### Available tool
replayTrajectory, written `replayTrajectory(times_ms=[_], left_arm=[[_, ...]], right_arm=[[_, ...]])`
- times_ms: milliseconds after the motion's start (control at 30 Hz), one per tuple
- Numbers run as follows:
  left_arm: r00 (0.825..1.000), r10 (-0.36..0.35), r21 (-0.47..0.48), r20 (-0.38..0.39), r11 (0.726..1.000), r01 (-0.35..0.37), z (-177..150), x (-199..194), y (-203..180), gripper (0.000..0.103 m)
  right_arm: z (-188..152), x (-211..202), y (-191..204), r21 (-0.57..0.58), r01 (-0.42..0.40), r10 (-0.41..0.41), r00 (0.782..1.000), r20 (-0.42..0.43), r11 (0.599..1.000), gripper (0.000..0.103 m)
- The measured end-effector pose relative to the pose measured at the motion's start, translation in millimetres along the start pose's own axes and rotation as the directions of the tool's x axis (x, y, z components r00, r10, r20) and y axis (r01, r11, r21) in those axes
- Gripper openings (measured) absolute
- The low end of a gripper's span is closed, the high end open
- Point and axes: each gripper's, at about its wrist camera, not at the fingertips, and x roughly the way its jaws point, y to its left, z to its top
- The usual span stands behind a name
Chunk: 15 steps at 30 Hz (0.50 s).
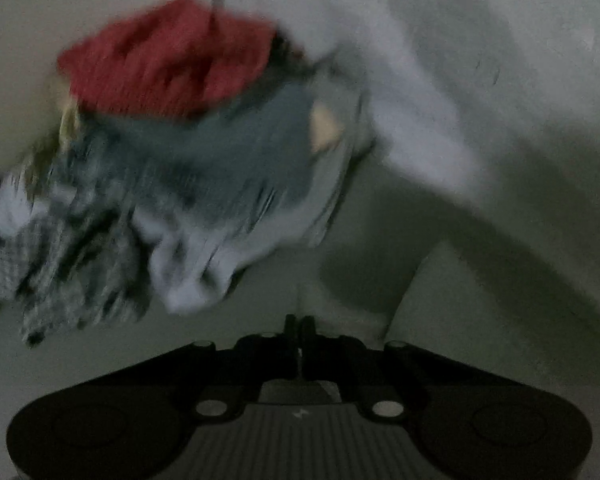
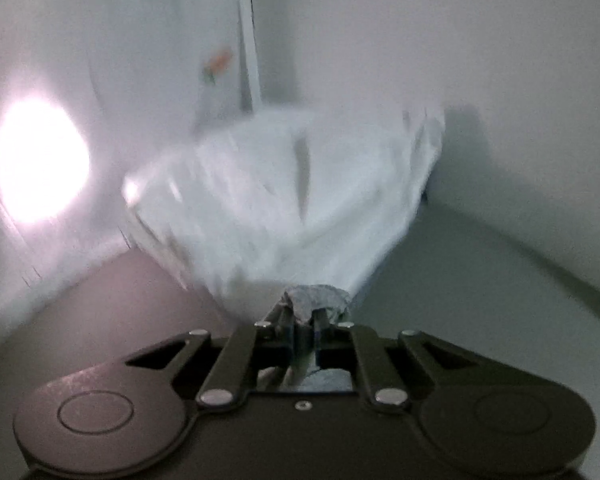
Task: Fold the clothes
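- Since both views are blurred, only the broad layout reads: a pale counter [image 1: 480, 300] carries a heap of clothes [image 1: 160, 184], red piece on top, lying ahead and to the left of the left tool [image 1: 299, 334].
- White garment [image 2: 284, 200] fans up and away from the right tool [image 2: 302, 320], whose jaws pinch a bunched grey edge of it.
- Left tool's jaws are closed together; a thin pale edge may sit between them, but I cannot tell.
- Judged from this, the right hand is nearer the garment.

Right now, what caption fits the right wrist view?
Right gripper pinching a bunched white cloth, which fans out blurred beyond its fingers.
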Motion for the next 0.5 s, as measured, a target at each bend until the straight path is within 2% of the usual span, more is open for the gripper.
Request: replayTrajectory(times_ms=[33,67,100,167,200,300,367,433,500], left_arm=[[1.000,0.009,0.041,-0.027,0.999,-0.008,-8,4,2,0.007],[0.999,0.023,0.086,-0.046,0.996,-0.019,-15,6,4,0.008],[0.998,0.033,0.124,-0.051,0.992,-0.026,-20,6,6,0.008],[0.999,0.017,0.147,-0.039,0.989,-0.012,-17,0,12,0.026],[0.999,0.006,0.153,-0.032,0.988,-0.001,-14,-3,15,0.029],[0.997,-0.073,0.177,0.007,0.982,0.071,7,-13,8,0.038],[0.990,-0.136,0.229,0.029,0.965,0.125,25,-14,-10,0.057],[0.980,-0.198,0.292,0.030,0.939,0.181,38,-8,-34,0.064],[0.972,-0.234,0.346,-0.001,0.912,0.220,47,6,-62,0.064]], right_arm=[[-10,9,6,-0.034,0.013,-0.015,0.999,-0.044,0.999,0.031],[-21,14,12,-0.068,0.021,-0.025,0.997,-0.069,0.997,0.036],[-29,11,18,-0.089,0.021,-0.027,0.998,-0.058,0.996,0.042],[-43,1,28,-0.125,0.020,-0.023,1.000,-0.021,0.992,0.050],[-47,-3,34,-0.136,0.013,-0.014,1.000,-0.005,0.991,0.058],[-52,-17,49,-0.151,-0.018,0.021,1.000,0.018,0.988,0.061],[-53,-20,59,-0.150,-0.029,0.033,0.999,0.029,0.988,0.061],[-56,-24,68,-0.135,-0.054,0.058,0.998,0.030,0.989,0.062],[-54,-23,77,-0.098,-0.101,0.102,0.995,0.012,0.990,0.062]])
